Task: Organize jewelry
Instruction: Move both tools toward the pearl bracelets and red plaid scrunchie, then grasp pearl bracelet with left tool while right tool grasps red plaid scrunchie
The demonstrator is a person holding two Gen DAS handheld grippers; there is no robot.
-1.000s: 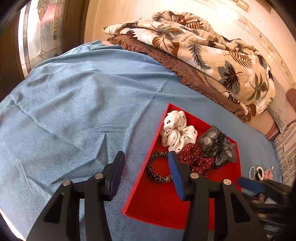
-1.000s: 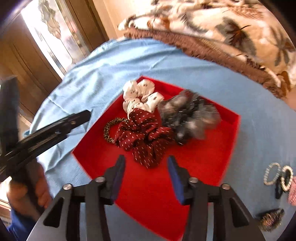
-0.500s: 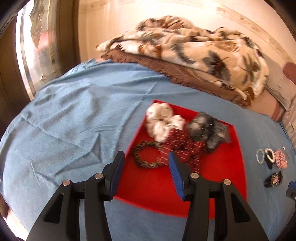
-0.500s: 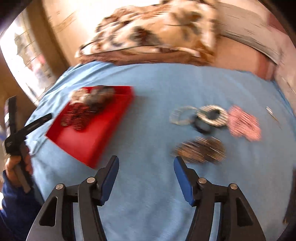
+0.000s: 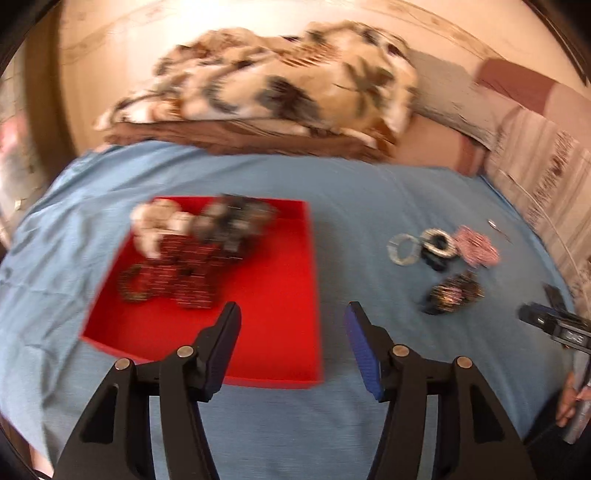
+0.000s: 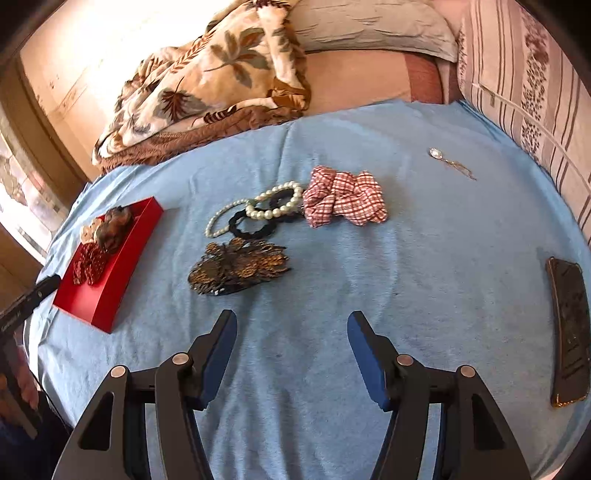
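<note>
**Both claws empty above the blue sheet, jewelry waiting**

Right gripper (image 6: 291, 339) hangs over bare blue sheet (image 6: 424, 295), jaws parted and nothing between them; just beyond its tips lies the dark gold-flecked hair piece (image 6: 238, 267); past that, the pearl bracelets (image 6: 258, 206) overlapping a black hair tie (image 6: 251, 227), touching the red-checked scrunchie (image 6: 345, 199) on their right; farther out and well apart, a small silver pendant (image 6: 448, 160) lies alone; a dark phone (image 6: 569, 332) sits near the right edge.

Over to the left gripper (image 5: 291, 345); its jaws are opening, nothing between them, poised over the near right corner of the red tray (image 5: 273, 302); the picture is blurred, but the tray's far left part holds a heap of scrunchies: a white one (image 5: 159, 225), a grey-black one (image 5: 232, 221), a maroon dotted one (image 5: 184, 273), and a dark ring-shaped band (image 5: 135, 284) beside them; the tray's near half is bare red.

Off to the right of the tray, apart from it, the loose pieces sit on the sheet; at the back, a leaf-print blanket (image 6: 207, 85) is bunched against the wall, a pale pillow (image 6: 369, 26) beside it.
</note>
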